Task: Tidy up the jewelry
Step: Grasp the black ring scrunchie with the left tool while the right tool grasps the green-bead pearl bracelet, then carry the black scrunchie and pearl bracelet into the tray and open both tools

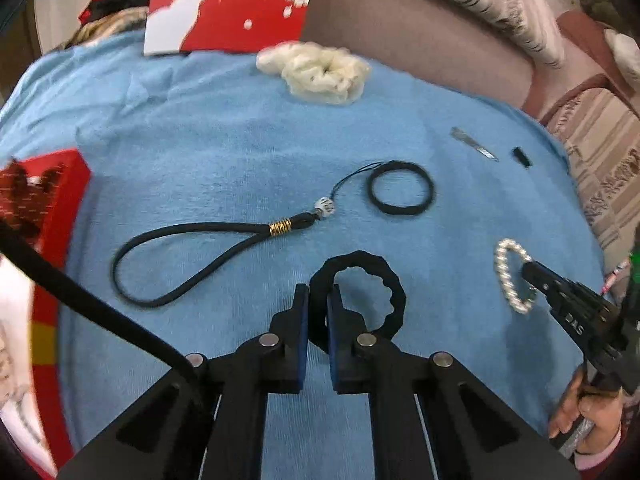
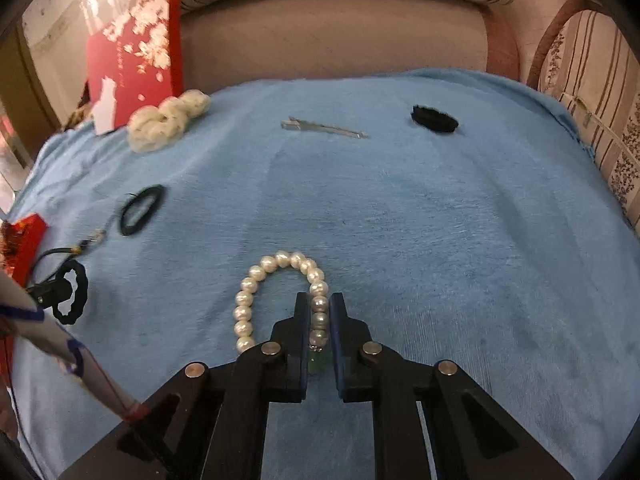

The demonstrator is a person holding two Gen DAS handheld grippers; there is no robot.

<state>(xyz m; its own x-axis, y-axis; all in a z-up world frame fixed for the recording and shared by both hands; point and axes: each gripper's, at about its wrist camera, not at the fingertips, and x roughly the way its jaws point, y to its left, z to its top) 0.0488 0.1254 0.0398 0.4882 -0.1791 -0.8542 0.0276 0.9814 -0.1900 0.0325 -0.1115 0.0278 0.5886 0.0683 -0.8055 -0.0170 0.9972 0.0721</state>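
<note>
While both claws bore down on the blue towel (image 2: 400,208), the left gripper (image 1: 318,300) pinched the black scrunchie (image 1: 360,292) by its near rim and the right gripper (image 2: 319,308) nipped the pearl bracelet (image 2: 276,292) along one side. The scrunchie looked soft and limp, the pearls hard, slippery, likely to roll.

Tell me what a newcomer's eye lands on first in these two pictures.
First, the two tongs, each shut on a piece: the left tongs pinch a wavy black hair tie near the camera, and the right tongs clamp a pearl bracelet on the blue towel. Next comes the red gift box standing at the far left edge, with a cream scrunchie lying just in front of it.
</note>
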